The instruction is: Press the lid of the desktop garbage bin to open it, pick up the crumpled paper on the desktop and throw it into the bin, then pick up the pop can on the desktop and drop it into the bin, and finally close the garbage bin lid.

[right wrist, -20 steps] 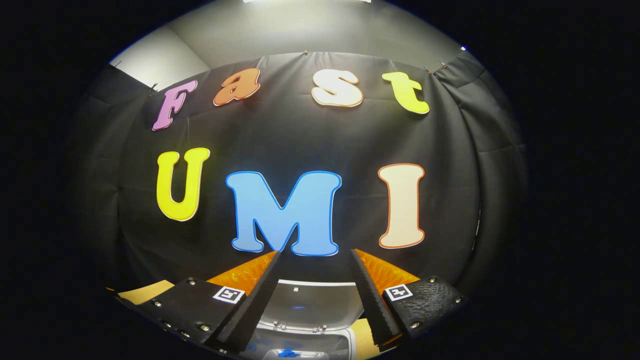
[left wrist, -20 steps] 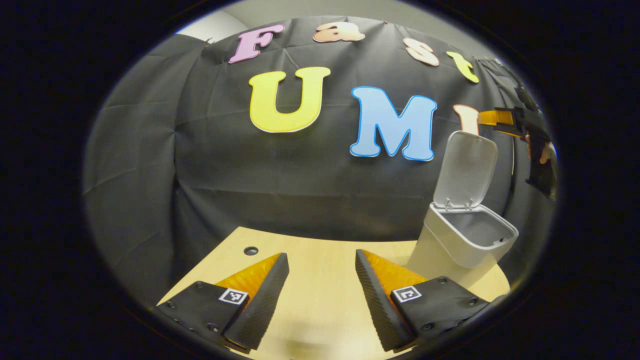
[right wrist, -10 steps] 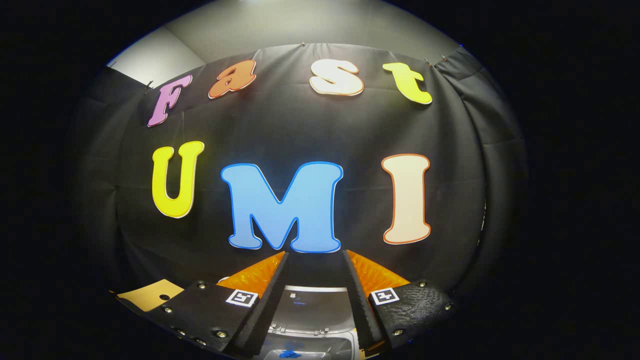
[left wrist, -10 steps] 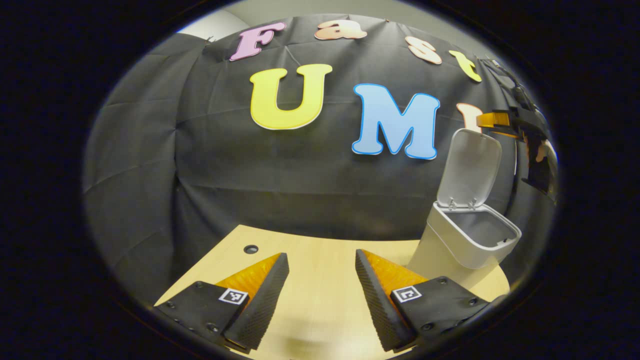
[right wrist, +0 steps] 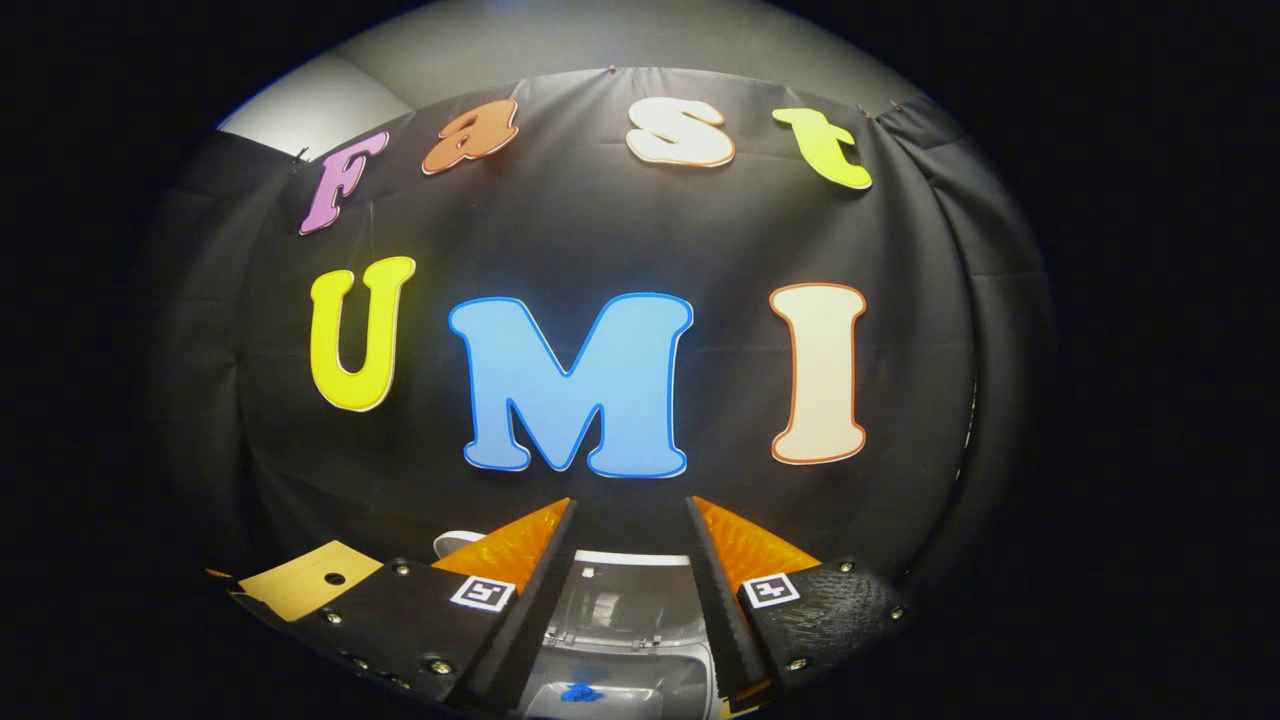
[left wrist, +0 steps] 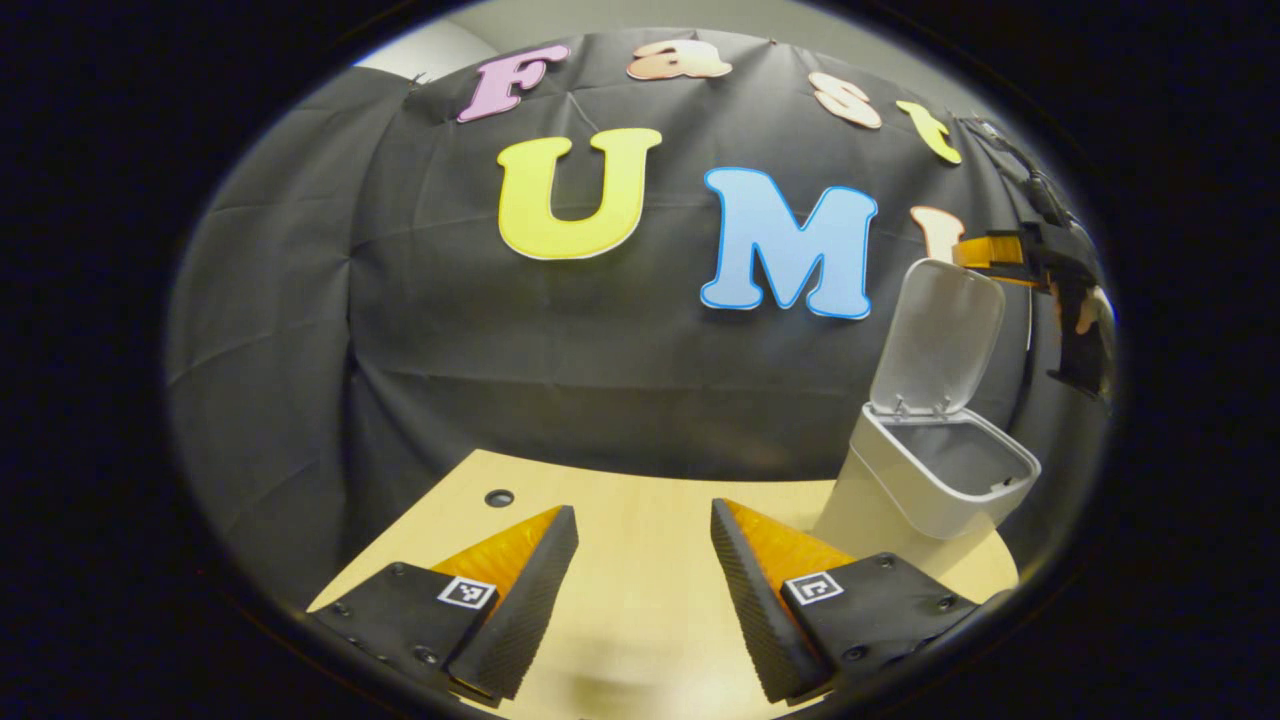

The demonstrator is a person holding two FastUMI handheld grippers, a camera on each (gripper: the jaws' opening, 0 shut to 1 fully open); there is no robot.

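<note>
The white desktop bin (left wrist: 930, 480) stands at the right of the wooden table (left wrist: 640, 590), its lid (left wrist: 940, 335) tipped up and the inside exposed. My left gripper (left wrist: 640, 520) hovers low over the table to the left of the bin, open and holding nothing. My right gripper (left wrist: 985, 250) hangs at the lid's top edge, held by a hand (left wrist: 1085, 310). In the right gripper view that gripper (right wrist: 630, 505) is open above the raised lid (right wrist: 625, 600), and a small blue item (right wrist: 580, 692) lies inside the bin below.
A round cable hole (left wrist: 499, 497) sits in the table near its far left edge. The black cloth wall hangs close behind the table and the bin. A corner of the table (right wrist: 310, 585) appears at lower left in the right gripper view.
My right gripper has sunk slightly toward the lid's top edge and tilted down, and its fingers have drawn a little closer together. The lid stays up. My left gripper has barely moved.
</note>
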